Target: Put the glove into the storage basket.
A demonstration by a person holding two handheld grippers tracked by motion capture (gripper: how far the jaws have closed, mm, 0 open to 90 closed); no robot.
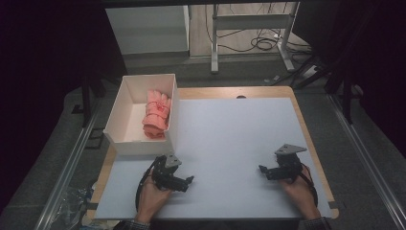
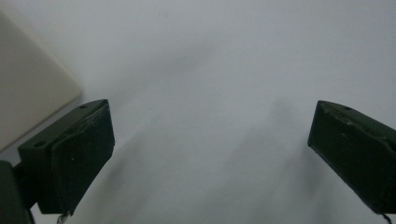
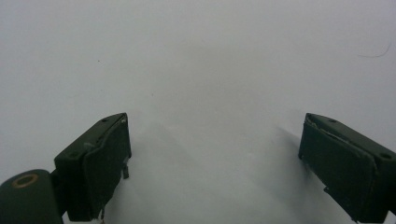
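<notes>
A white open box (image 1: 120, 111) stands at the table's left rear, and a folded pink cloth (image 1: 156, 115) lies inside it against the right wall. My left gripper (image 1: 189, 181) rests low on the white sheet (image 1: 230, 143) just in front of the box, pointing right. Its jaws stand wide apart with nothing between them (image 2: 210, 149). A corner of the box (image 2: 28, 98) shows at the left of the left gripper view. My right gripper (image 1: 261, 169) lies near the table's right front, pointing left, open and empty (image 3: 215, 158).
The white sheet covers most of a wooden table (image 1: 306, 124). Beyond the far edge are a metal desk frame (image 1: 249, 33) and cables on the floor (image 1: 263, 43). A metal rail (image 1: 72, 158) runs along the left side.
</notes>
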